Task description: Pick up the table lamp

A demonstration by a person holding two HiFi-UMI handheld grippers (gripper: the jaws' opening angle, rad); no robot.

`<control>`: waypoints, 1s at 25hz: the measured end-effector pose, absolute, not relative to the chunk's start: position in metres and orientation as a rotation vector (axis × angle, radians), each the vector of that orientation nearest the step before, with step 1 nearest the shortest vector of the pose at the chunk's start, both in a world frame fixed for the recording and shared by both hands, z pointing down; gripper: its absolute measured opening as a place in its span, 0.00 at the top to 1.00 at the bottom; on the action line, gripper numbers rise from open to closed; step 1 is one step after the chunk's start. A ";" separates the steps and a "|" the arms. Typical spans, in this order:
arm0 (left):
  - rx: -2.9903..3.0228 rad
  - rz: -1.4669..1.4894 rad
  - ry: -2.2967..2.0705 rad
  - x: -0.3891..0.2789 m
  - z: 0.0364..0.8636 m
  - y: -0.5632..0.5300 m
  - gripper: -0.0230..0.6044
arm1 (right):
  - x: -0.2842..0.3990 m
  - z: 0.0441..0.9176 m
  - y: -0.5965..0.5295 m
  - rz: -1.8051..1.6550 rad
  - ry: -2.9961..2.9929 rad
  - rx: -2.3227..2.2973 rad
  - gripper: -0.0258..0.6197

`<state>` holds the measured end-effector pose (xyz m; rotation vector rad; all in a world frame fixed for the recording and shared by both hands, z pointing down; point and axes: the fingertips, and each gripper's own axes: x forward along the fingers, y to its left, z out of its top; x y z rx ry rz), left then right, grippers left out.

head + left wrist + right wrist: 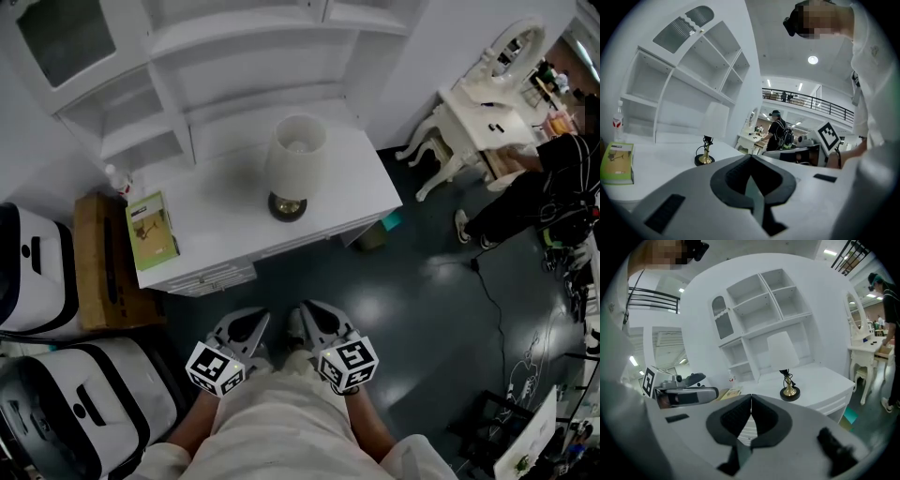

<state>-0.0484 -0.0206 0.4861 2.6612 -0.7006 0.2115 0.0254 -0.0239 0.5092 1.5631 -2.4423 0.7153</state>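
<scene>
table lamp [295, 157]: we see its stem hidden under the shade (head view) | green booklet [152, 230]: print too small for us | person [539, 192]: cut by right edge

left tool [251, 321], right tool [314, 315]: grey | cubes [216, 368]: black-white square markers | clothing [281, 427]: white

No legible text: print on the green booklet [152, 230] and the bottle's red label [617, 123] too small
</scene>
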 end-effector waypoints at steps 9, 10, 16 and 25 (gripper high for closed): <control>2.627 0.214 -0.818 -0.016 0.481 -0.060 0.95 | 0.061 0.516 -0.083 0.692 -2.497 1.442 0.94; 2.623 0.214 -0.833 -0.013 0.481 -0.064 0.95 | 0.063 0.518 -0.088 0.695 -2.503 1.422 0.94; 2.583 0.193 -0.944 -0.002 0.484 -0.087 0.95 | 0.072 0.540 -0.115 0.721 -2.531 1.294 0.94; 2.498 0.171 -1.071 0.000 0.498 -0.098 0.95 | 0.073 0.565 -0.153 0.734 -2.547 1.181 0.94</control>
